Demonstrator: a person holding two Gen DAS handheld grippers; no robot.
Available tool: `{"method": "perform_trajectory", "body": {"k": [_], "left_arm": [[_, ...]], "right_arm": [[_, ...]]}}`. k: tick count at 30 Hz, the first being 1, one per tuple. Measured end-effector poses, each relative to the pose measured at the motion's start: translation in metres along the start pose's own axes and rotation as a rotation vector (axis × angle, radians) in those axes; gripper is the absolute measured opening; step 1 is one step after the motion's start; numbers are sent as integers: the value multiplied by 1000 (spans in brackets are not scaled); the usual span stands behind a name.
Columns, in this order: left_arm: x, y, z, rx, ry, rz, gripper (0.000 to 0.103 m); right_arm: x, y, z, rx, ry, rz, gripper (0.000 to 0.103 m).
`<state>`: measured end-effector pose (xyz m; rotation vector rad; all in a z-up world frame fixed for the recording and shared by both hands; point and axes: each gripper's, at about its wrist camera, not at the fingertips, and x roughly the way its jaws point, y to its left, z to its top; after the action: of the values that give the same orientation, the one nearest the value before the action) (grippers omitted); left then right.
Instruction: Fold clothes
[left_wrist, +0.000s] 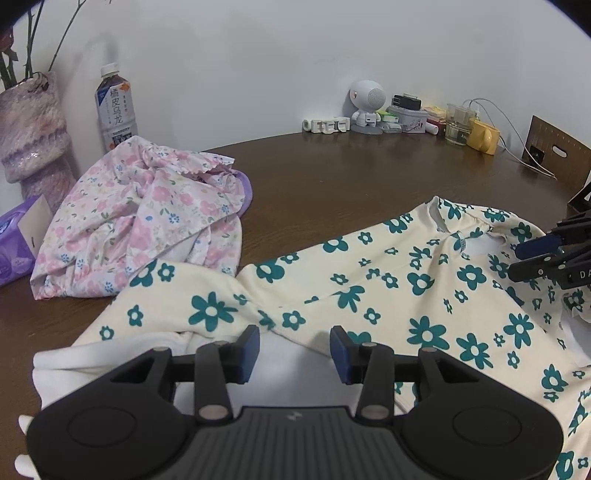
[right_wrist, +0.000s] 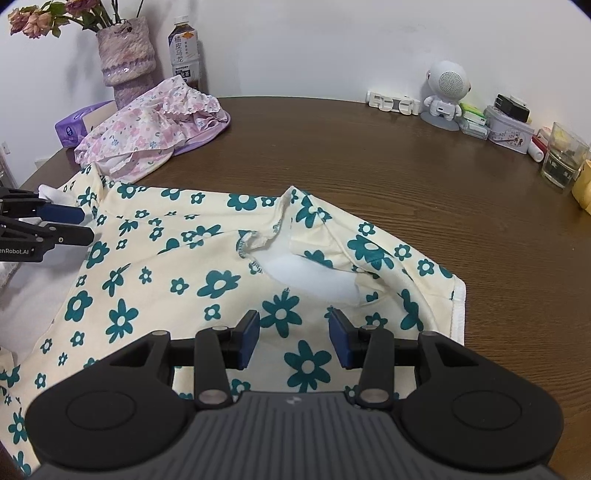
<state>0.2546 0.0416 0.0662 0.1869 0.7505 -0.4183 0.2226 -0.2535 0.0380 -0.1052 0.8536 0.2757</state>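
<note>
Left wrist view: left gripper (left_wrist: 294, 347) nearest, black linkage, blue pads, jaws apart, nothing between them; it sits over the white inside of the shirt's hem.
Right wrist view: right gripper (right_wrist: 293, 338) same build, jaws apart, nothing pinched, over the shirt's chest.
Shirt (right_wrist: 177, 266): cream knit, teal flower print, lying spread and rumpled on the table; neckline (right_wrist: 258, 242) gaping with white lining visible; one sleeve hem ends near the table's right side.
Shirt, left view (left_wrist: 369, 280): same cloth, a sleeve crossing toward the pink pile.
Table (right_wrist: 388, 177): dark brown wood grain, smooth.
Pink garment (left_wrist: 147, 218): thin floral fabric, scalloped edge, crumpled heap, touching the shirt's far edge, purple cloth under it.
Tissue pack (left_wrist: 14, 243): purple soft wrap, just beside the heap.
Vase (right_wrist: 125, 62): fuzzy lilac, stepped shape; holds dried roses (right_wrist: 37, 18).
Bottle (left_wrist: 114, 107): clear plastic, white cap, dark tea, printed label, upright at the wall.
Speaker (right_wrist: 445, 92): white plastic robot figure, round head with grille.
Tin (right_wrist: 508, 129): pale metal, lidded, a black adapter on top; contents hidden.
Glass (right_wrist: 563, 155): clear tumbler; contents unclear.
Yellow mug (left_wrist: 484, 136): glossy, beside the glass.
</note>
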Motion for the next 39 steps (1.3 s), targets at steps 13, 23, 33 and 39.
{"method": "perform_trajectory", "body": {"k": [13, 23, 33, 39], "left_arm": [[10, -14, 6, 39, 32, -13, 41], [9, -9, 9, 53, 49, -3, 41], [8, -7, 6, 30, 55, -4, 40], [0, -16, 11, 73, 43, -15, 40]], "right_arm": [[6, -7, -4, 1, 10, 14, 43], [3, -8, 2, 0, -8, 49, 43], [4, -4, -4, -15, -6, 43, 43], [-12, -4, -9, -25, -30, 59, 43]]}}
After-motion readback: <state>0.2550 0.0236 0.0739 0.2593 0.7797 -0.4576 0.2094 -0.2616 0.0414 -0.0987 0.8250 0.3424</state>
